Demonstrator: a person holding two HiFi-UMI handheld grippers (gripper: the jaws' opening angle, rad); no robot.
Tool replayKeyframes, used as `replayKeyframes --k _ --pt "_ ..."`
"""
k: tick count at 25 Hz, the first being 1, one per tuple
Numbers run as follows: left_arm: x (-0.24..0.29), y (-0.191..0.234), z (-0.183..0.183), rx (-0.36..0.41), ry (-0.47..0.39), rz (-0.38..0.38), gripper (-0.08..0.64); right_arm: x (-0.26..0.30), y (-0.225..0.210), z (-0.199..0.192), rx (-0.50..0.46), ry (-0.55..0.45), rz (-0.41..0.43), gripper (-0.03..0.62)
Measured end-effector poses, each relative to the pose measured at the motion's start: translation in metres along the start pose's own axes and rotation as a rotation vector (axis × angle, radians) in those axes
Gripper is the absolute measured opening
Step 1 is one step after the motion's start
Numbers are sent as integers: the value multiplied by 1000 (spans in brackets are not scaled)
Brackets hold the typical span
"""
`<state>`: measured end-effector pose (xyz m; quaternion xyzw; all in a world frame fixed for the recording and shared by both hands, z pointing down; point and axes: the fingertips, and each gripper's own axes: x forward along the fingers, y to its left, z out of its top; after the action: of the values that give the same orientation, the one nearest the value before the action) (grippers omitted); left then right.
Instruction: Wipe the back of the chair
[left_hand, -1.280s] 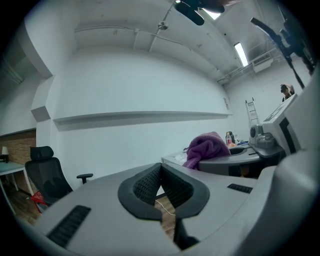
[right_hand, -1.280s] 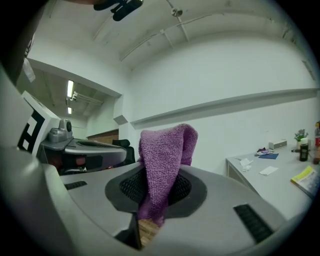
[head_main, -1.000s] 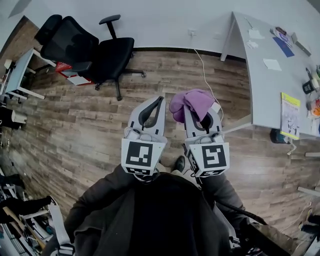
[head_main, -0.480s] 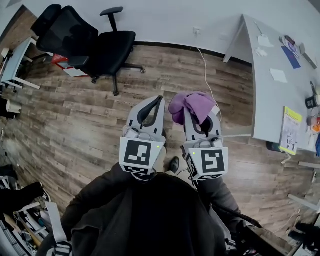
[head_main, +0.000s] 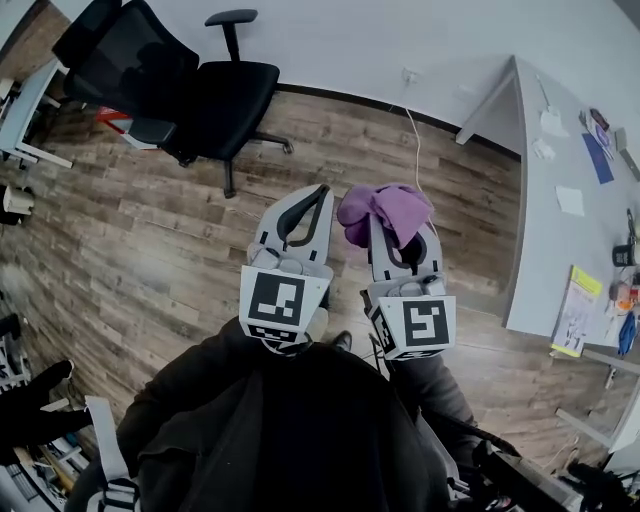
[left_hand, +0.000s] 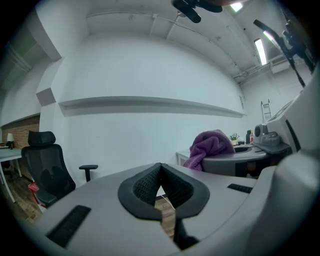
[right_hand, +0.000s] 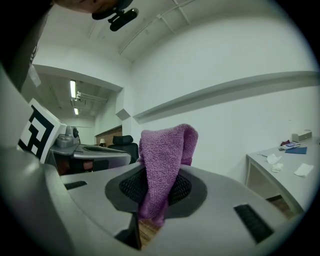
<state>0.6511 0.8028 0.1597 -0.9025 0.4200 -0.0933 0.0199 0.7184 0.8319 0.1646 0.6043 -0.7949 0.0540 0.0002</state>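
While on cloth (head_main: 385, 205), right gripper (head_main: 392, 232) forward.

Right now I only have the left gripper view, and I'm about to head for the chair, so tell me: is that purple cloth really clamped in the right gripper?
Observer: Yes. In the right gripper view the purple cloth is pinched between the jaws of the right gripper, which are shut on it.
Operator: Anything lying on the floor that I should know about?
Observer: The head view shows a white cable dropping from a wall socket onto the wood floor ahead of the right gripper, well to the right of the chair.
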Motion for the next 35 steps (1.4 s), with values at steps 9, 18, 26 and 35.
replayKeyframes --k 9,18,26,35 --pt "58 54 8 -7 -15 -20 8 77 -15 14 -21 -1 -9 71" --pt "112 66 10 -18 -2 -43 8 113 -67 23 -27 -8 -77 71" --pt "193 59 10 -8 42 -11 8 162 -135 20 -10 4 -16 71" --pt "300 58 18 -5 91 44 8 230 -224 22 33 18 48 71"
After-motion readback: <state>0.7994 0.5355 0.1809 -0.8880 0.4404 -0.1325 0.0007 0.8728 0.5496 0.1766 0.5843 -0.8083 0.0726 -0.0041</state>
